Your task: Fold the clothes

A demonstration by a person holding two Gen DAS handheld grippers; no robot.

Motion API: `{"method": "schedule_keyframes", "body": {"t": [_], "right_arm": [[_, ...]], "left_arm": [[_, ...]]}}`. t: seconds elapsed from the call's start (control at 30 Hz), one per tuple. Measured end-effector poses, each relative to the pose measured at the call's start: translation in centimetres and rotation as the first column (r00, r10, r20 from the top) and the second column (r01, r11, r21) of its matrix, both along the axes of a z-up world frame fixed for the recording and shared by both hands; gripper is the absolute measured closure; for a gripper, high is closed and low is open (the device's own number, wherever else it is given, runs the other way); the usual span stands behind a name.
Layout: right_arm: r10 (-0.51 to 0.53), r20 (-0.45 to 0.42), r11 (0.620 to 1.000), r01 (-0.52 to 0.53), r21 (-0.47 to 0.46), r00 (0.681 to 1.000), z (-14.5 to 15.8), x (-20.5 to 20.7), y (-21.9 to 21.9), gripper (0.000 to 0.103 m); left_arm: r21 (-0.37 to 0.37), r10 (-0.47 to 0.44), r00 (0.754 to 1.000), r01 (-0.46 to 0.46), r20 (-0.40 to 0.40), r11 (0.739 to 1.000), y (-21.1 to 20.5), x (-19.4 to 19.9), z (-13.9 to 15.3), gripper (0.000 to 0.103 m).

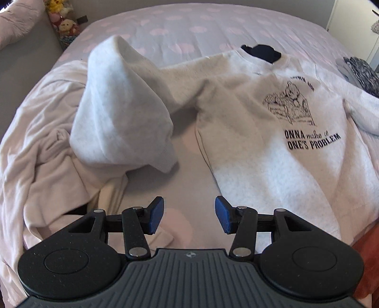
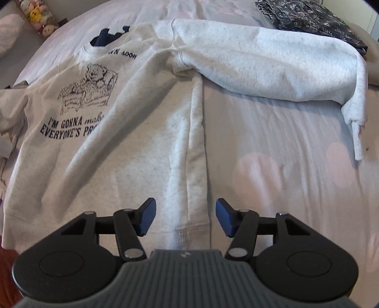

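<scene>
A light grey sweatshirt (image 1: 260, 151) with a black bear print lies front up on the bed, also in the right wrist view (image 2: 113, 151). Its one sleeve (image 1: 123, 109) is bunched and humped up on the left. Its other sleeve (image 2: 260, 59) lies stretched out to the right, cuff hanging down. My left gripper (image 1: 189, 216) is open and empty, above bare sheet between the bunched sleeve and the body's side seam. My right gripper (image 2: 186, 218) is open and empty, just above the sweatshirt's bottom hem near its right side seam.
A cream garment (image 1: 42, 147) lies crumpled at the left of the bed. A dark floral garment (image 2: 310, 19) lies folded at the far right. Plush toys (image 1: 64, 21) sit by the bed's far left corner. The sheet (image 2: 284, 165) is pale with pink dots.
</scene>
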State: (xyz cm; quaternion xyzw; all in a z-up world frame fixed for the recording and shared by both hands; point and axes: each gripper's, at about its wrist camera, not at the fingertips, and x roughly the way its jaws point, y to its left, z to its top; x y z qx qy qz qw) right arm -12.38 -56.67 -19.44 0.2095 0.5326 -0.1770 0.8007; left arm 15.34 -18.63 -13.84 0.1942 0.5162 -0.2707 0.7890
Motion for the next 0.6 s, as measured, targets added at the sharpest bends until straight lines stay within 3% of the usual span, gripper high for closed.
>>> {"method": "schedule_keyframes", "body": {"t": [0.17, 0.23, 0.27, 0.3, 0.4, 0.6], "right_arm": [[0.047, -0.092, 0.998, -0.043, 0.048, 0.995, -2.6, 1.1, 0.0, 0.044], [0.068, -0.125, 0.996, -0.06, 0.064, 0.99, -3.8, 1.6, 0.2, 0.057], [0.074, -0.135, 0.996, -0.067, 0.057, 0.988, -4.0, 1.8, 0.3, 0.071], [0.081, -0.144, 0.996, -0.074, 0.051, 0.986, -4.3, 2.0, 0.4, 0.079], [0.078, -0.115, 0.997, -0.074, 0.034, 0.99, -3.2, 1.5, 0.0, 0.085], [-0.036, -0.066, 0.997, 0.032, -0.066, 0.997, -0.1, -0.2, -4.4, 0.087]], "left_arm": [[0.026, -0.013, 0.998, 0.014, -0.067, 1.0, -0.4, -0.8, -2.1, 0.057], [0.03, -0.014, 0.996, 0.017, -0.087, 0.999, -0.6, -1.0, -2.7, 0.057], [0.034, -0.016, 0.995, 0.019, -0.095, 0.999, -0.7, -1.0, -2.9, 0.057], [0.038, -0.018, 0.995, 0.022, -0.103, 0.999, -0.8, -1.1, -3.2, 0.057], [0.047, -0.029, 0.992, 0.034, -0.12, 0.998, -1.4, -1.4, -3.9, 0.057], [0.063, -0.056, 0.988, 0.065, -0.142, 0.996, -2.7, -1.9, -5.1, 0.057]]}}
